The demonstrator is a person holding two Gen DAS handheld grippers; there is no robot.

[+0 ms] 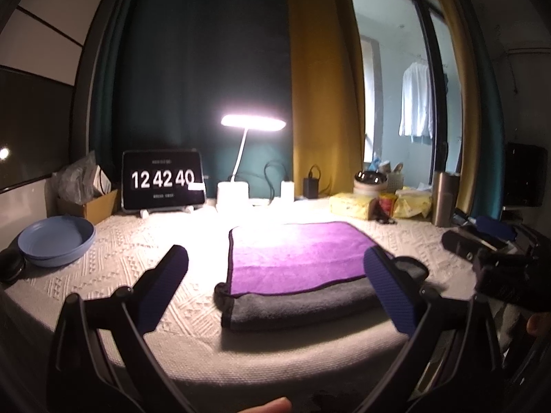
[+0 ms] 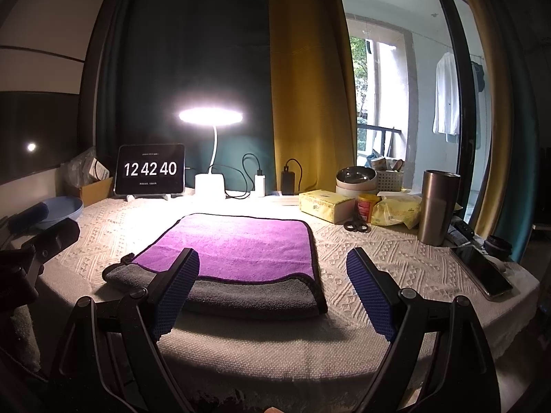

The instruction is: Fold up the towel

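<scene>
A purple and grey towel lies folded on the white textured tablecloth; the purple layer lies on top and a grey band shows along the near edge. It also shows in the right wrist view. My left gripper is open and empty, hovering just short of the towel's near edge, with its right fingertip over the towel's right corner. My right gripper is open and empty, above the towel's near right edge. The right gripper also shows at the right of the left wrist view.
A lit desk lamp and a tablet clock stand at the back. A blue bowl sits at the left. Tissue packs, scissors, a steel tumbler and a phone lie at the right.
</scene>
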